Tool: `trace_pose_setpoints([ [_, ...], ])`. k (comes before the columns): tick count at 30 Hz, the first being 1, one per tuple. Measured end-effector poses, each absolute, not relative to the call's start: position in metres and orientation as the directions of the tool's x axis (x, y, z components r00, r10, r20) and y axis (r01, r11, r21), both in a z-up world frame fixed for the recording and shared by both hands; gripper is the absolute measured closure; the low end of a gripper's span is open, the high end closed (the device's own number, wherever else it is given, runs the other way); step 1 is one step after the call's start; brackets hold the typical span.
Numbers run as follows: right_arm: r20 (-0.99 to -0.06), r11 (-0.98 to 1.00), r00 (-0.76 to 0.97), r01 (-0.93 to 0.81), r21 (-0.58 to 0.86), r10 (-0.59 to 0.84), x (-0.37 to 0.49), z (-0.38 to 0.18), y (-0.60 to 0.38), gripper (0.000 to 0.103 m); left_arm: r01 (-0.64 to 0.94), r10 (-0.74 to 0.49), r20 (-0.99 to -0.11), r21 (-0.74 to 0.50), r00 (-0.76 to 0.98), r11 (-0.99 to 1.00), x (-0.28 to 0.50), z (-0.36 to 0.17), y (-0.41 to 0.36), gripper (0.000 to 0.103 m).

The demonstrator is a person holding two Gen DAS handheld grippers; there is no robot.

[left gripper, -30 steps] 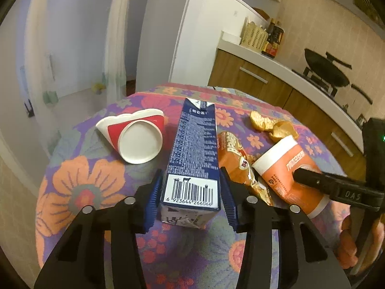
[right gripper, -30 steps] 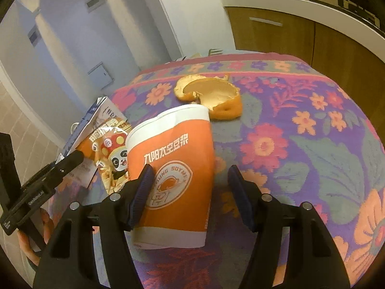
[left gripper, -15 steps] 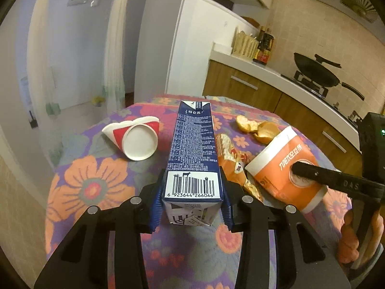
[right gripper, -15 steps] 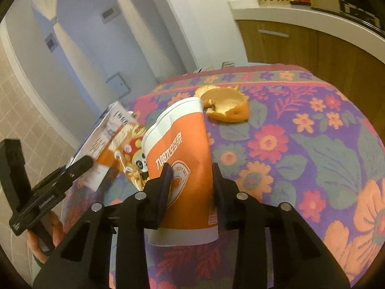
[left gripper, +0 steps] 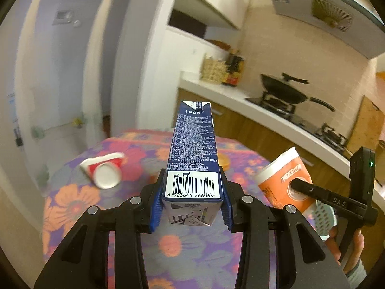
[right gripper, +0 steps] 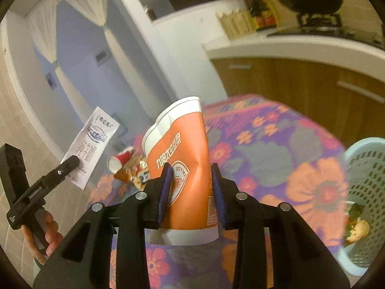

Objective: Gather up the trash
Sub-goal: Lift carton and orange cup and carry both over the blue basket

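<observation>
The left tongs (left gripper: 191,203) are clamped on a blue carton (left gripper: 192,159), pads pressed to its two sides near the barcode end, and hold it in the air above the worktop (left gripper: 187,248), its far end pointing away from the camera. The right tongs (right gripper: 191,196) are clamped on an orange cup (right gripper: 182,168), squeezing its wall so the paper creases; the cup is off the worktop too, white rim pointing up and away.

A red-and-white cup (left gripper: 103,171) lies on its side on the flowered cloth, to the left of the carton. In the right view a snack wrapper (right gripper: 133,173) lies just beside that cup. A pale blue perforated basket (right gripper: 365,192) stands at the worktop's right edge with some scraps (right gripper: 358,228) in it. Behind, a black wok (left gripper: 284,89) sits on the stove.
</observation>
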State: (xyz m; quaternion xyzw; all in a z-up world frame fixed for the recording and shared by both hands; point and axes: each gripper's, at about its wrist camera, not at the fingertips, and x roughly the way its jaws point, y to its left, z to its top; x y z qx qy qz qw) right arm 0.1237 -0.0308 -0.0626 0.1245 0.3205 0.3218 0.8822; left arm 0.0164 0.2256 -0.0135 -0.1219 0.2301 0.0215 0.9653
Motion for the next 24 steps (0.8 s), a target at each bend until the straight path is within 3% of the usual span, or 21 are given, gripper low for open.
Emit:
trace_pose_setpoints([
  [10,-0.421,0.864,0.767,-0.345,0.368,0.485,0.109,-0.037,-0.121,0.073,0.103,-0.163,-0.433,-0.160,0.886,0.982,0.055,0.014,0.127,0.065],
  [24,-0.555,0.912,0.814,0.080,0.402,0.173,0.119,-0.103,-0.274,0.073,0.390,-0.367,-0.583,-0.092,0.725,0.916,0.146,-0.015,-0.057,0.065],
])
